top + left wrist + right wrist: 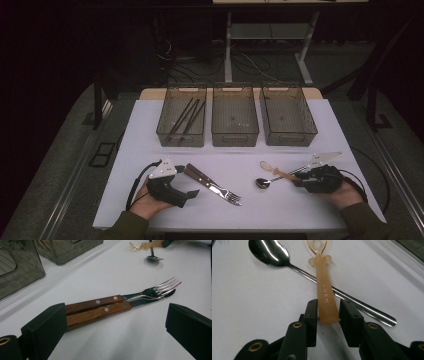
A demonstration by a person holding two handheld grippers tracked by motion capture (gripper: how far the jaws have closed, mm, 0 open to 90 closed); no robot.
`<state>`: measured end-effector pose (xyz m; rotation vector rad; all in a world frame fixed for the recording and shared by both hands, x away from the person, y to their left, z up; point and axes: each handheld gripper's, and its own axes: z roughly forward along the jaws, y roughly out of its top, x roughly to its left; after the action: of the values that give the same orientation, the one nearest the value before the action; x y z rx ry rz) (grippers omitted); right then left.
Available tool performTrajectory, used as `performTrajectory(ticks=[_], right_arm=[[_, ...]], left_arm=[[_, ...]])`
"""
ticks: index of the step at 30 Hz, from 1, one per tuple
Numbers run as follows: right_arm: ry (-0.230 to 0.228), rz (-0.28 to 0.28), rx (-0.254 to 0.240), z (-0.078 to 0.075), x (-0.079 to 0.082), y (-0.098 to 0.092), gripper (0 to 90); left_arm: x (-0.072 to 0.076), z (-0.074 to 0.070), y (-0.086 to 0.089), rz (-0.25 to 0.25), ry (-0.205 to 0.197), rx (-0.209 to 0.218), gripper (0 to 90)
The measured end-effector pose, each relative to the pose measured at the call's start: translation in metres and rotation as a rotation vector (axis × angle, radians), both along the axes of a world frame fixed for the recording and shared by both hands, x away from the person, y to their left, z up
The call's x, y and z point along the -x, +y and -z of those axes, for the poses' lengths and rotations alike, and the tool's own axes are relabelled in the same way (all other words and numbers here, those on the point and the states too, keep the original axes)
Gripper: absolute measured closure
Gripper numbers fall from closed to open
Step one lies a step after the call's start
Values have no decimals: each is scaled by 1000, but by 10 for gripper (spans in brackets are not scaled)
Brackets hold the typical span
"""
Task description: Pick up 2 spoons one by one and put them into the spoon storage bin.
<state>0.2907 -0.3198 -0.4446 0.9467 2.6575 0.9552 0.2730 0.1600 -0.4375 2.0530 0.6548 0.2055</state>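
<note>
A fork (162,286) and a knife (140,302) with wooden handles lie side by side on the white table (150,150). My left gripper (112,325) stands open, and the handle ends rest against one of its jaws. In the high view the left gripper (186,181) is at the front left, with the fork (227,194) to its right. My right gripper (328,315) is shut on the handle end of an amber plastic spoon (323,290). That spoon lies across the stem of a metal spoon (268,252). The right gripper (300,177) is at the front right.
Three translucent grey bins stand in a row at the back: left (180,139), middle (235,139), right (290,139). Dark chopsticks (186,116) lie in the left bin. A person's hands hold both grippers near the table's front edge.
</note>
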Motion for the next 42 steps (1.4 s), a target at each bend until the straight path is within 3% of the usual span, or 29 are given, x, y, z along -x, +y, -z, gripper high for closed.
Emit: performTrajectory(ticks=[19,42], right_arm=[[-14,-22,11,-1,0,0,732],[-26,-13,-96,-15,7,6,732]], left_arm=[[-1,3,0,28,14,17,0],[0,4,-2,43,22,6,0]])
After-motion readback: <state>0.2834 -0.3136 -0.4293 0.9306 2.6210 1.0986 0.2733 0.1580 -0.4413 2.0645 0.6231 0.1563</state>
